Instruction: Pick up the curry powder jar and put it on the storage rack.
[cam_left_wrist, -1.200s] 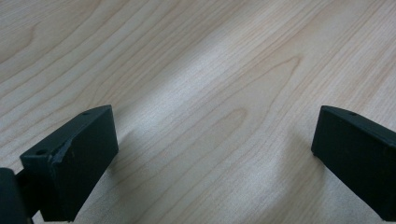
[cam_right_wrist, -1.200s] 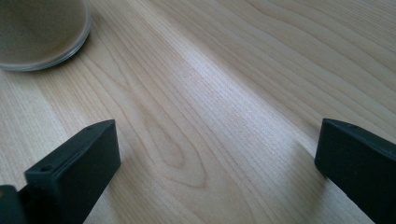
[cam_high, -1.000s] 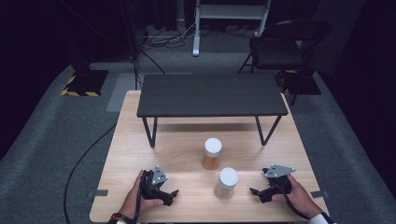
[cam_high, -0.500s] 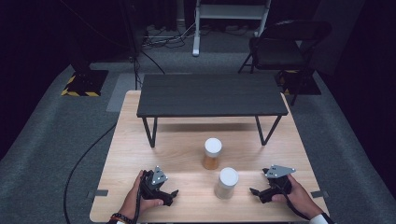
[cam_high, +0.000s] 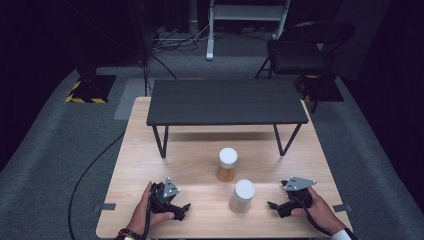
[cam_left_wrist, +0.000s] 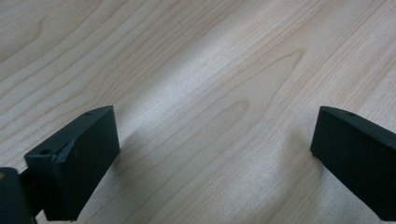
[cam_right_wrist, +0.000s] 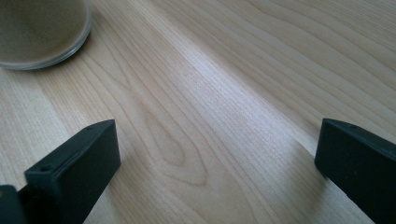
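Note:
Two white-lidded jars stand on the wooden table (cam_high: 200, 155). One jar holds amber contents (cam_high: 227, 164) near the middle; the other holds pale contents (cam_high: 242, 196) closer to the front. My left gripper (cam_high: 184, 210) rests on the table at the front left, open, with bare wood between its jaws (cam_left_wrist: 210, 135). My right gripper (cam_high: 273, 206) rests at the front right, open, pointing toward the pale jar. In the right gripper view the base of that pale jar (cam_right_wrist: 39, 32) sits at the upper left, apart from the jaws.
A low black shelf (cam_high: 225, 101) on thin metal legs spans the far half of the table. A black cable (cam_high: 95, 160) runs across the grey floor at the left. A folding chair (cam_high: 300, 50) stands beyond the table at the right.

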